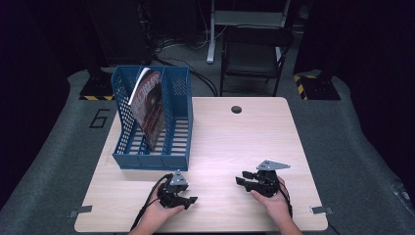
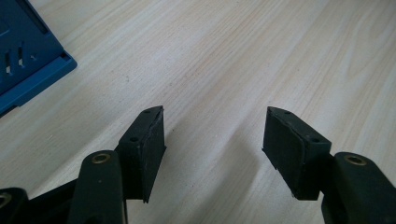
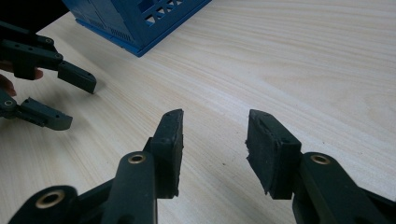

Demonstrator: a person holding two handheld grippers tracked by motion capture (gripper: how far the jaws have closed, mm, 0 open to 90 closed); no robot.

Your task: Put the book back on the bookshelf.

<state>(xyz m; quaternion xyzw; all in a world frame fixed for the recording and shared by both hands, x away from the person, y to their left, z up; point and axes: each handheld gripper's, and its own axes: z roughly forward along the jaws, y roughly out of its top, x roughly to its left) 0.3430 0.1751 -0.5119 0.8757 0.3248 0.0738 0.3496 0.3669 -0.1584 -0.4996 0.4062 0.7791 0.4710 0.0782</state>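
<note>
Standing upright in the middle slot of the blue perforated plastic file rack (image 1: 169, 120), at the far left of the pale wooden bench (image 1: 235, 142): a glossy magazine with a dark red cover (image 1: 149, 105). Leaning slightly leftward at the top, cover turned toward the bench's right side, long axis running up and a little away from the person. Printing on the cover too small and blurred to be read. On the grey floor beside the bench, showing a painted numeral "6" (image 1: 100, 118).

Resting near the bench's front edge, well apart from the rack: left claw (image 1: 187, 201), pointing right, jaws standing moderately wide and gripping nothing. Lying just across from it: right claw (image 1: 241, 177), pointing left toward the other, jaws likewise parted and holding nothing, bare wood showing between the pads in both gripper views.
</note>
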